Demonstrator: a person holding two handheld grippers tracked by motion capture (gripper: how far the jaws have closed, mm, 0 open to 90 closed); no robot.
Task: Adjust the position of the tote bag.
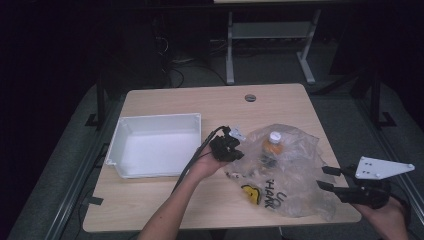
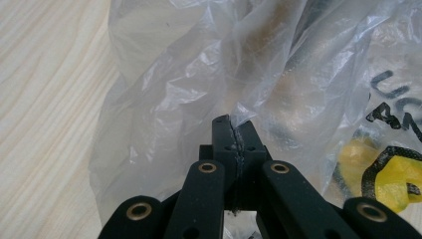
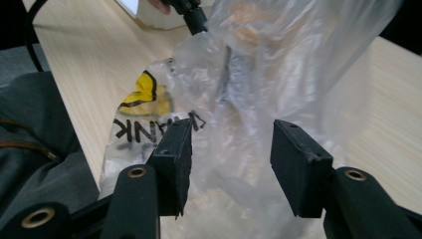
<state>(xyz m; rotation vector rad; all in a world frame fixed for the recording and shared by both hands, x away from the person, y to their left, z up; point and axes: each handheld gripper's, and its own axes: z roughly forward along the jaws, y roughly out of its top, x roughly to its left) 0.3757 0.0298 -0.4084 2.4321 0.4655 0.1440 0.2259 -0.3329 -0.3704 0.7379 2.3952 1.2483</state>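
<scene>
- Pinching a fold of the crinkled clear plastic bag [image 2: 199,84], the left gripper [image 1: 231,148] clamps its nine-o'clock edge.
- Right gripper [image 3: 231,159], jaws apart, hovers at the bag's four-o'clock corner.

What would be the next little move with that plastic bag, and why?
Probably the right gripper should ease forward and close on the bag's near edge. The left gripper is already shut on a fold of the plastic bag, while the right gripper's jaws stand open with the film just ahead of them, unpinched. A bottle sits inside, so a second grip would likely help spread the bag open.
</scene>
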